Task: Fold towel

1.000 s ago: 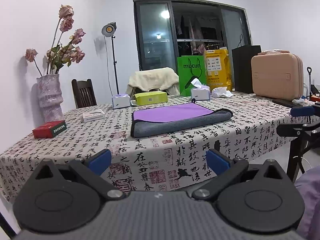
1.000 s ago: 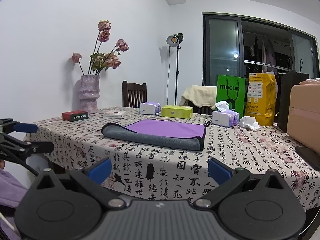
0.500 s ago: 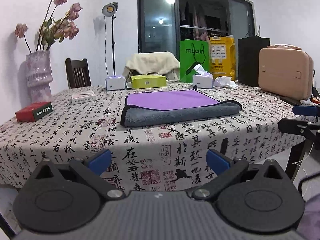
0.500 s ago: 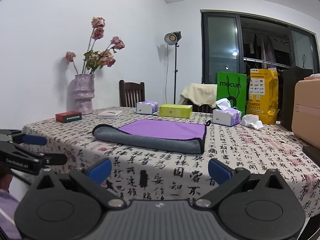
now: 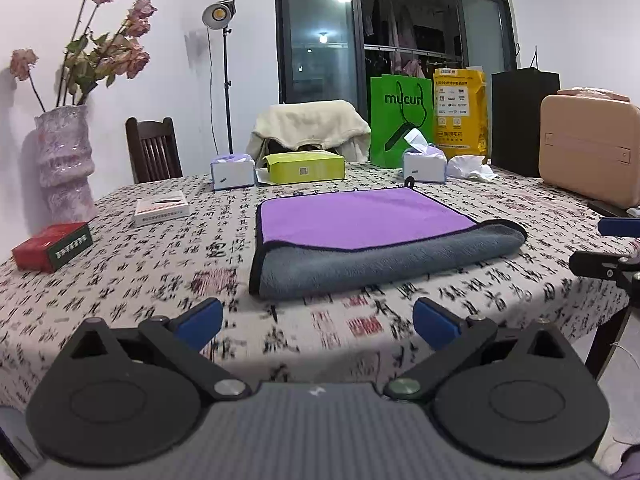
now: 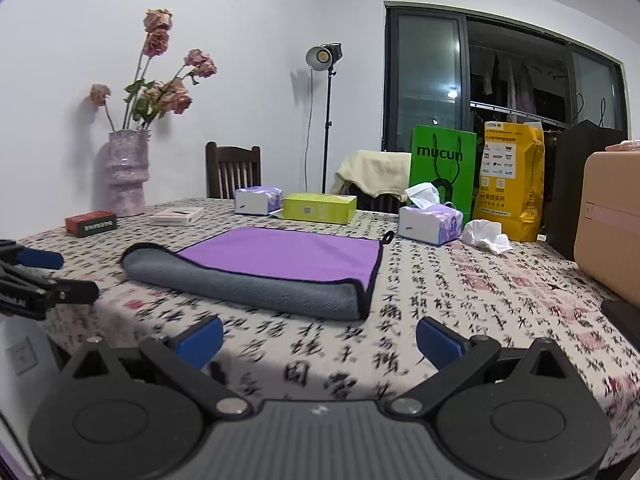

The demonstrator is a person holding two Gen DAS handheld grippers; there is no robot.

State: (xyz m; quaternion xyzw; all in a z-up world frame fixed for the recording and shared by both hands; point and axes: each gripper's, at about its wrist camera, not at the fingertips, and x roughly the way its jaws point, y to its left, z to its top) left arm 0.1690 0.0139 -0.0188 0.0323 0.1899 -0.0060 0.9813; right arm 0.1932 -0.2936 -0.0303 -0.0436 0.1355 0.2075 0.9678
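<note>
Left gripper (image 5: 316, 318) and right gripper (image 6: 318, 338) both spread wide, empty, level, short of the table edge. Beyond, lying flat mid-tablecloth (image 5: 160, 280): purple-and-grey microfibre towel (image 5: 360, 236), apparently already doubled once. Probably soft, light, limp (thick rolled fold nearest); best pinched at the near bound corners.

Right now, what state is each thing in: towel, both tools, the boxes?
towel: folded once, purple layer on grey, flat on the table
left tool: open, empty, short of the towel
right tool: open, empty, short of the towel
tissue box: open, tissue sticking up
green box: closed
</note>
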